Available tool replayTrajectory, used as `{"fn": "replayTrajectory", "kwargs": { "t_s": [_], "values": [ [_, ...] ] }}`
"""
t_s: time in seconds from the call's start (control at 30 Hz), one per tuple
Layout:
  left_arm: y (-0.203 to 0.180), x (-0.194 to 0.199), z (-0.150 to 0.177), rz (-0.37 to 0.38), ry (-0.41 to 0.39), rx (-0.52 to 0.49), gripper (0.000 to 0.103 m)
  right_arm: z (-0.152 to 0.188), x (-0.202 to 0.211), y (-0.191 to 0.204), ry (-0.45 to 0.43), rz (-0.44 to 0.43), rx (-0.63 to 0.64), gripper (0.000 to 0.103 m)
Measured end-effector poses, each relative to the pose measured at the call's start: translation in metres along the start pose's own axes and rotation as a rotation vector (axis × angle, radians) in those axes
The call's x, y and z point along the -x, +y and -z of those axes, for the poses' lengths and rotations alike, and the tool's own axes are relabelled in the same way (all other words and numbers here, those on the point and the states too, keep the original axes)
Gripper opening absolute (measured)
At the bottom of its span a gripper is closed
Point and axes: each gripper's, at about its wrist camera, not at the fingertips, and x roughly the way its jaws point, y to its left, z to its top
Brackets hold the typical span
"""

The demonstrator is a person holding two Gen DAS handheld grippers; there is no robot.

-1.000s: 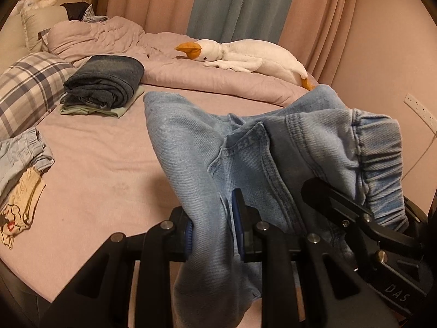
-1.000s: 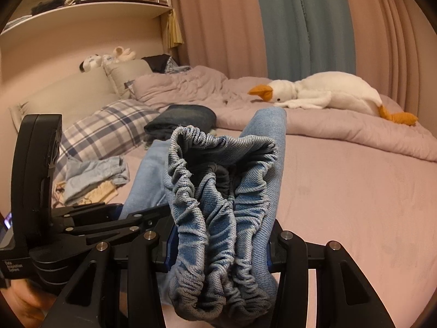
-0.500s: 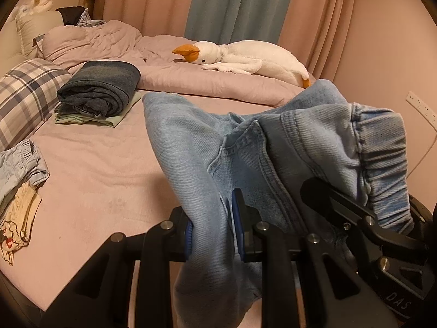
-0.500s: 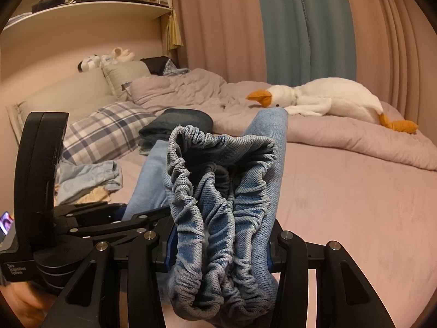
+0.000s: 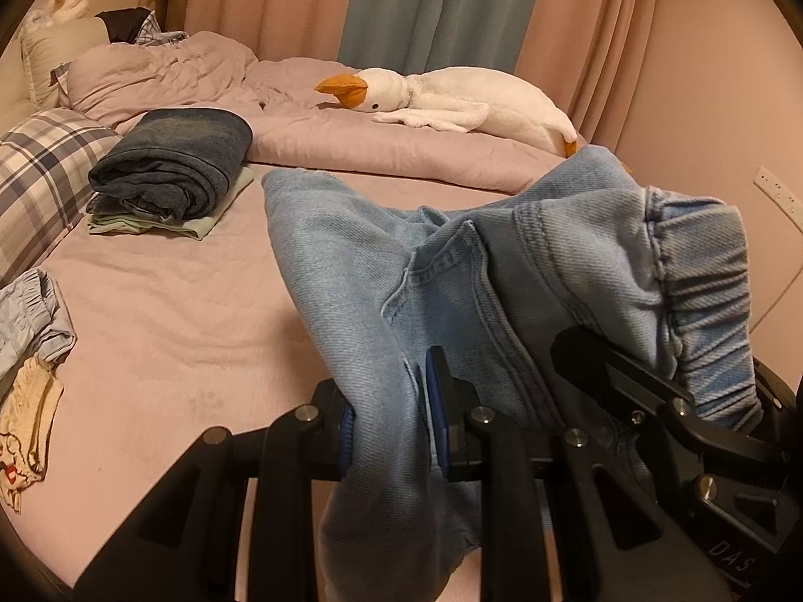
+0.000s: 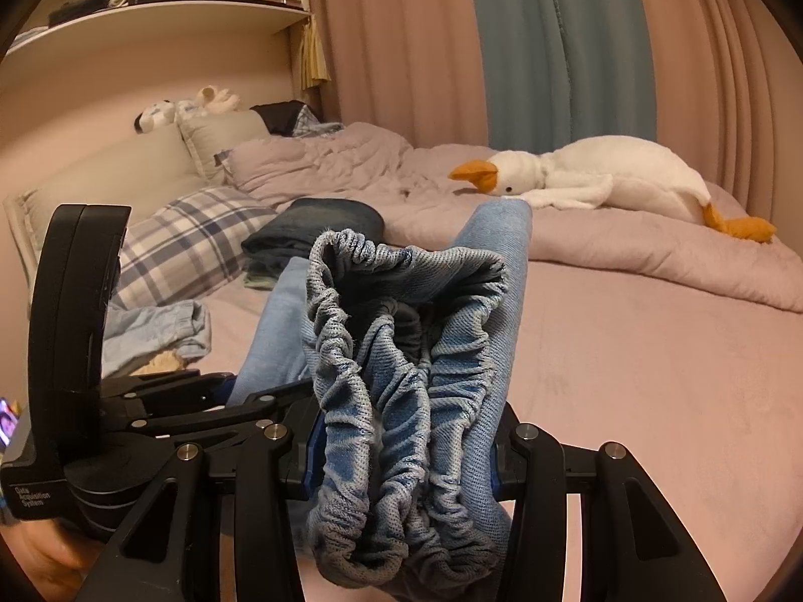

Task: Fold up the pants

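Since a second ago both hands have been carrying the pants across the bed: in the left wrist view the folded dark stack has been drifting toward the left edge, and the goose has been sliding left too.

Nearest, the left gripper point(image 5: 389, 416) is clamping a fold of the light blue denim pants point(image 5: 482, 271) between its blue pads, and cloth is hanging below the jaws. Just beside it the right gripper point(image 6: 404, 446) is pinching the bunched elastic waistband point(image 6: 401, 361), its jaws standing wider around the thick gathers. The pants are being held off the pink bed point(image 5: 165, 331), one leg trailing forward toward the sheet.

The denim is looking soft but fairly weighty, so it is likely drooping wherever it is unsupported; the waistband and the seams are probably offering the firmest hold.

Farther off, a folded dark stack point(image 5: 175, 160) is sitting near a plaid pillow point(image 5: 35, 170), and a plush goose point(image 5: 451, 100) is lying on the rumpled duvet by the curtains.
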Motion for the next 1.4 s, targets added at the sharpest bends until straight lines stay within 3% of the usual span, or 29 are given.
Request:
{"fn": "replayTrajectory", "kwargs": {
  "t_s": [0.7, 1.4],
  "values": [
    [0.017, -0.065, -0.027, -0.005, 0.04, -0.005, 0.021, -0.008, -0.053, -0.017, 0.026, 0.007, -0.048, 0.048],
    [0.024, -0.116, -0.027, -0.016, 0.131, 0.007, 0.022, -0.003, -0.095, -0.031, 0.108, 0.012, -0.101, 0.048]
  ]
}}
